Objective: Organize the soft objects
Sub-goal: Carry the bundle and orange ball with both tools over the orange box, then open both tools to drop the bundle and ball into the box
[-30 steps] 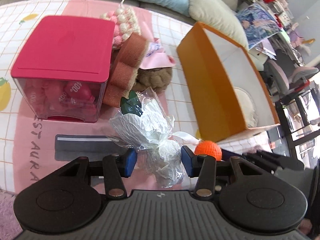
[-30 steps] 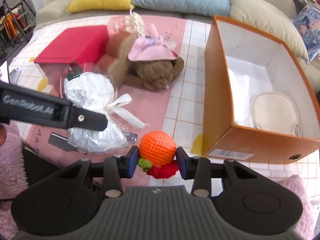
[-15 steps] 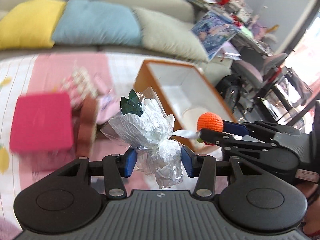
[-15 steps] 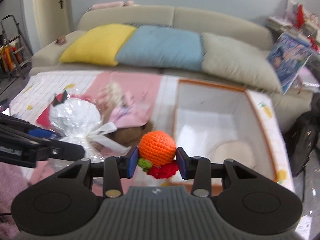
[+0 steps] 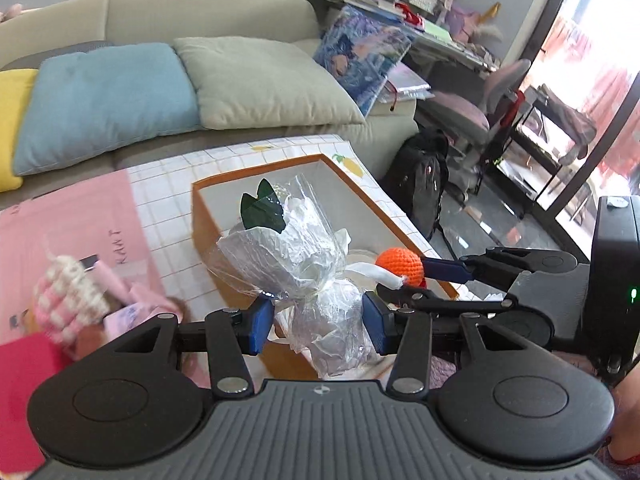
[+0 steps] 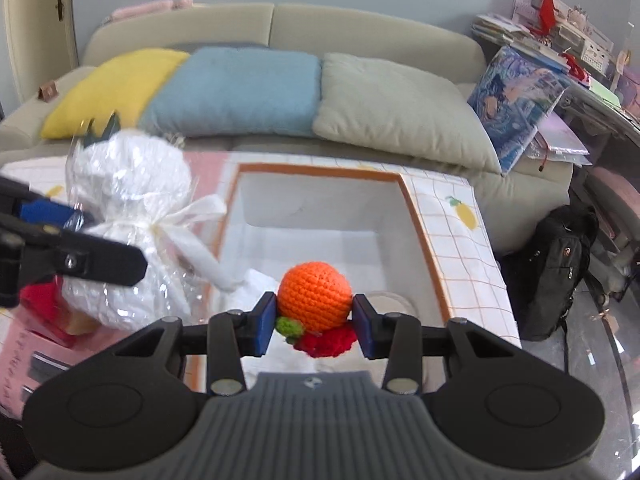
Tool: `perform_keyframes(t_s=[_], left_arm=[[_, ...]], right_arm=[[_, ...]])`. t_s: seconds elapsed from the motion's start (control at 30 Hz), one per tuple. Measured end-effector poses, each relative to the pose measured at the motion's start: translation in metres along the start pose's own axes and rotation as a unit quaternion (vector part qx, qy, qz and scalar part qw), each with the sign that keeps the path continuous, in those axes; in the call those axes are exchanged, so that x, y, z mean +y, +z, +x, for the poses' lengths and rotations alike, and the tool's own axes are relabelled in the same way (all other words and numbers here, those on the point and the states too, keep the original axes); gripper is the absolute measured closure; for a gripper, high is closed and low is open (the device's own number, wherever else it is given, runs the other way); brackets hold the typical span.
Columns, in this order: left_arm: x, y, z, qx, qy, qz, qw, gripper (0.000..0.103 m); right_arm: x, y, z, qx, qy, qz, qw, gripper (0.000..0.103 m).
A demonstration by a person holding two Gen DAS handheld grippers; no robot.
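Bouquet clamped in my left gripper and crochet orange pinched in my right gripper have both come up off the table and now hang over the open box, ready to drop in.

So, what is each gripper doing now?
Left gripper: closed on the cellophane-wrapped bundle.
Right gripper: closed on the orange crocheted ball.
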State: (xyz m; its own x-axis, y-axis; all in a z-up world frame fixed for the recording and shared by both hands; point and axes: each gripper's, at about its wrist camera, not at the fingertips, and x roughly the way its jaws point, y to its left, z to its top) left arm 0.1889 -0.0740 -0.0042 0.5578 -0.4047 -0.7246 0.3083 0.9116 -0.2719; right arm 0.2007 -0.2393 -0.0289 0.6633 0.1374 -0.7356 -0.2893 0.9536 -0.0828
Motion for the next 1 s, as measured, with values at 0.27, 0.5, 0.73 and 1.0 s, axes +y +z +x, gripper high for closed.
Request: perform_keyframes(t_s=[0.27,0.5,0.73,1.0], left_arm=[[0.000,0.004,0.059,0.065,0.025,0.030,0.9971,0.049],[-0.002,-0.003,0.091,0.107,0.029,0.043,0.9929,0.049],[-0.003,-0.005,0.109,0.126,0.028,0.055,0.9902,0.049],[-0.002,-0.005,0.115,0.124,0.012,0.049,0.9911,0.046]], right_arm=[[-0.015,-0.006,0.047,0.059,-0.016,-0.022,0.998,0.063],[-0.020,-0.015,0.076,0.096,-0.004,-0.025,0.995,0.063],[-0.020,-0.022,0.093,0.118,-0.005,-0.026,0.993,0.063],[-0.019,-0.025,0.100,0.128,-0.013,-0.034,0.991,0.063]])
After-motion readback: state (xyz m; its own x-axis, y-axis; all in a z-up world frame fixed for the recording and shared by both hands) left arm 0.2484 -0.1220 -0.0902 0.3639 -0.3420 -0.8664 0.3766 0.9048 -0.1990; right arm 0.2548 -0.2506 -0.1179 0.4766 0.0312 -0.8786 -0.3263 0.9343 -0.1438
